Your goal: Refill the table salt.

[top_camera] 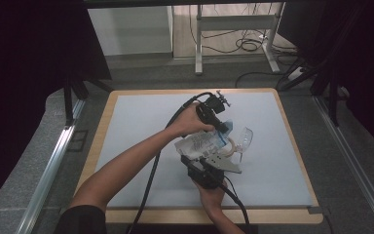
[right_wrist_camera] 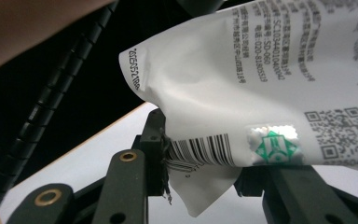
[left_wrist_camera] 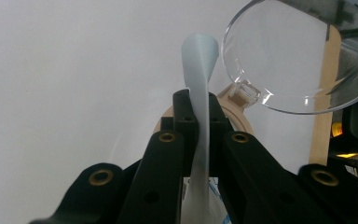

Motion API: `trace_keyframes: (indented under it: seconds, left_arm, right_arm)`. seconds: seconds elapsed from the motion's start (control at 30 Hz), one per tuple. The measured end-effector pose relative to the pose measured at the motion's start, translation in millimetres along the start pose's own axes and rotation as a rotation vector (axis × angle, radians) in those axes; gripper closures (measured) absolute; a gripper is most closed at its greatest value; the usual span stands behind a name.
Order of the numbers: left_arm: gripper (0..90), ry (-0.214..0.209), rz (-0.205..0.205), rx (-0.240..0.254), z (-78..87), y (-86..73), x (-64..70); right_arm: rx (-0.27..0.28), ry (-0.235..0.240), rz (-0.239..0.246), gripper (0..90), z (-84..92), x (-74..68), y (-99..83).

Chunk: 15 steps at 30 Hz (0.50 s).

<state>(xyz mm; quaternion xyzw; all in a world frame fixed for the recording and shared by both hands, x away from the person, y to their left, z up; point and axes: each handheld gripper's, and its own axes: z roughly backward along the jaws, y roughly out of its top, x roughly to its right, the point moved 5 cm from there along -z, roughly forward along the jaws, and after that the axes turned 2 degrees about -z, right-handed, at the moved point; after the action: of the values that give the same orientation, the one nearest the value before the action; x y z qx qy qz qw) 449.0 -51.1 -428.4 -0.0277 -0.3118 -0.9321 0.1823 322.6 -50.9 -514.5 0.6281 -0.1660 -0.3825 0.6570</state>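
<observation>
Jaws clamped at both ends of the white packet (top_camera: 202,143) — left gripper (left_wrist_camera: 198,140) pinching its blue edge, right gripper (right_wrist_camera: 200,163) biting the barcode corner. Held just above the surface (top_camera: 141,122), beside the clear cup (top_camera: 244,136) — better pulled apart steadily, aimed at the cup.

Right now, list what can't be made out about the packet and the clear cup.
- Packet, high view: contents hidden; the left gripper and right gripper cover its ends.
- Packet print, right gripper view: cut off at the top and right edges.
- Clear cup, left gripper view: rim cut off at the top and right edges; its base is out of frame.
</observation>
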Motion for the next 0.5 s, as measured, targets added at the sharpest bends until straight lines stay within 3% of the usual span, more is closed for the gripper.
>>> trace_keyframes:
  seconds: [0.27,0.5]
  left_arm:
    - [88.7,0.009,0.006,-0.017,-4.1,1.6,3.0]
    - [88.6,0.024,0.008,-0.029,-9.1,3.3,3.8]
  right_arm:
    - [0.004,-0.034,0.032,63.1,-9.4,1.9,-4.3]
    - [0.016,-0.042,0.03,63.1,-15.1,4.2,-5.0]
